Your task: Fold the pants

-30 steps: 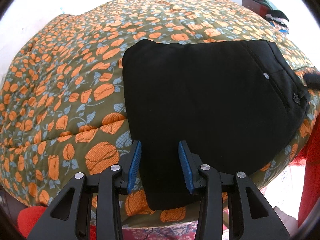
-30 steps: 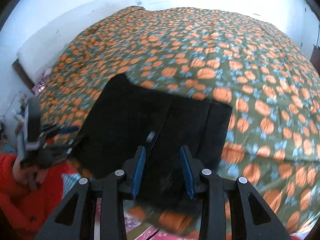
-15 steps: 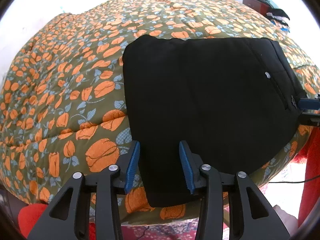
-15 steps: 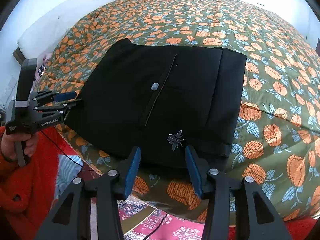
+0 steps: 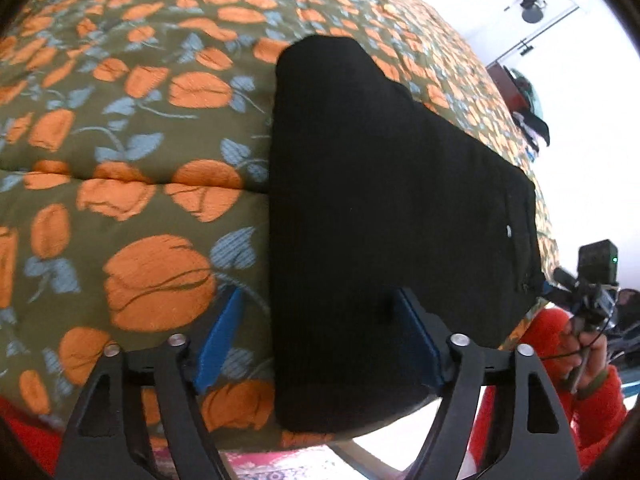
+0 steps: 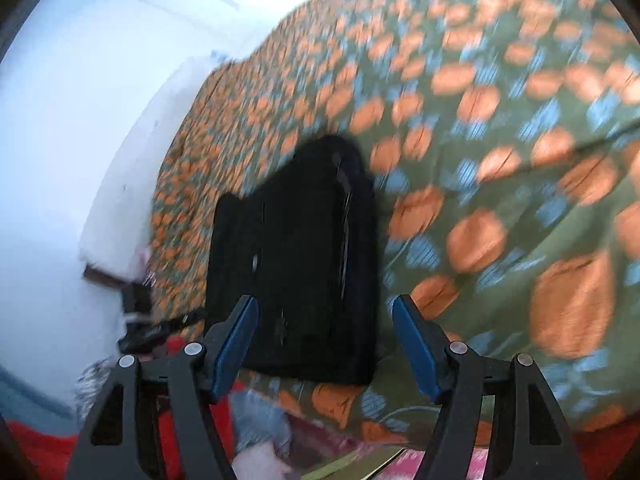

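The black pants [image 5: 380,208] lie folded into a thick rectangle at the bed's near edge. My left gripper [image 5: 320,332] is open and low at the bed edge, its jaws standing either side of the near-left corner of the pants. One blue pad [image 5: 220,336] rests on the quilt and the other [image 5: 416,336] presses into the black cloth. In the blurred right wrist view the pants [image 6: 296,264] lie ahead of my right gripper [image 6: 325,332], which is open and tilted at the pants' near end. The right gripper also shows in the left wrist view [image 5: 560,280].
The bed is covered by an olive quilt with orange flowers [image 5: 120,120]. The person's red sleeve and hand [image 5: 580,360] are at the right. A dark dresser with clothes [image 5: 524,100] stands at the far right. A pink rug [image 6: 400,464] lies below the bed edge.
Both grippers have opened wider and dropped low to the bed edge at opposite ends of the pants. The right gripper is tilting fast, so its view is blurred.
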Demonstrator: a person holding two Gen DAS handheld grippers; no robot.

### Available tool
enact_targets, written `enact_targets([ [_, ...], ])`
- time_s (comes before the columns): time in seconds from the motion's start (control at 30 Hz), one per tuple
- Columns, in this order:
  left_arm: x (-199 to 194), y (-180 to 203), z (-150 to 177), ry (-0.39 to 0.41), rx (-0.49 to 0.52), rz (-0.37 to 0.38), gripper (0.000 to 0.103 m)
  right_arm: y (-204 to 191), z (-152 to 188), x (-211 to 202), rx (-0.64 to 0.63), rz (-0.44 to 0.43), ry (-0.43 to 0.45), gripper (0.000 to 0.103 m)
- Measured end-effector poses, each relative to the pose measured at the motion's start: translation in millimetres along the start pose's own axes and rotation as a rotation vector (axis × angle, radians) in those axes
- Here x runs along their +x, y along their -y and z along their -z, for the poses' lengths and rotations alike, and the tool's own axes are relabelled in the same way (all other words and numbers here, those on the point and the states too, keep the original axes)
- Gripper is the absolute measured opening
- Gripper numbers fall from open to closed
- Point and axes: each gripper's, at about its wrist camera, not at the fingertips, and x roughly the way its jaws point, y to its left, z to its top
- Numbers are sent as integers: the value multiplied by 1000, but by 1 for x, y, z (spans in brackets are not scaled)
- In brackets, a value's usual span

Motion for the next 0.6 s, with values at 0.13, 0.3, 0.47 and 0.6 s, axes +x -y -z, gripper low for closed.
enact_targets([
  [0.13,10,6,-2,-11,-8,51,90,-2,-1,41,-23,9,-123,70],
  [0.3,25,28,-1,-41,45,40,89,-13,2,80,-51,24,-227,75],
  [0.47,0,48,2,17,137,-39,26,-49,4,78,-187,105,-207,45],
  [0.6,-25,75,12,83,231,-73,21,-88,16,64,-321,169,-164,37],
])
